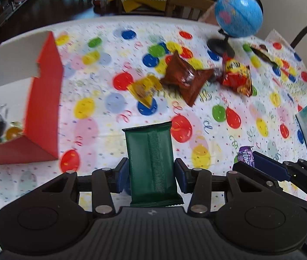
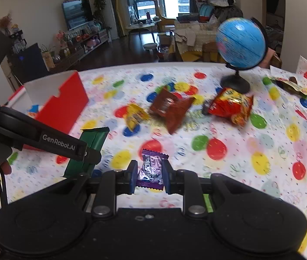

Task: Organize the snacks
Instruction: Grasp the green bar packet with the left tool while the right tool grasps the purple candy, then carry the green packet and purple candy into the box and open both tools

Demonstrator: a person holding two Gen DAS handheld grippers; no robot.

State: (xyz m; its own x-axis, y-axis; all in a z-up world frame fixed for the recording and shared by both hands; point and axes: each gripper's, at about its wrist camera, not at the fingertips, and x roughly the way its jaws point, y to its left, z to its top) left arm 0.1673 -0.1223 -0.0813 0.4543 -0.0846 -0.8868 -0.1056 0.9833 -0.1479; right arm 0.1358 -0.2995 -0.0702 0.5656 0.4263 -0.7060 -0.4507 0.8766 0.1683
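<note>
Left hand-held gripper (image 1: pixel 151 174) is clamped on a green bar (image 1: pixel 151 162), held above the worktop (image 1: pixel 110 108) just right of the red box (image 1: pixel 42 108). Right hand-held gripper (image 2: pixel 148 176) is clamped on a purple candy (image 2: pixel 151 169) (also off the cloth), further right of the box. Yellow pkt (image 1: pixel 144 88), brown pkt (image 1: pixel 186 78) & red pkt (image 1: pixel 238 78) lie beyond, btwn box and globe (image 1: pixel 238 14).

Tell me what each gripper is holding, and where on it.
The left gripper clamps the green bar across its width, near the lower end. The right gripper pinches the purple candy by the sides of its wrapper, mid-body.
</note>
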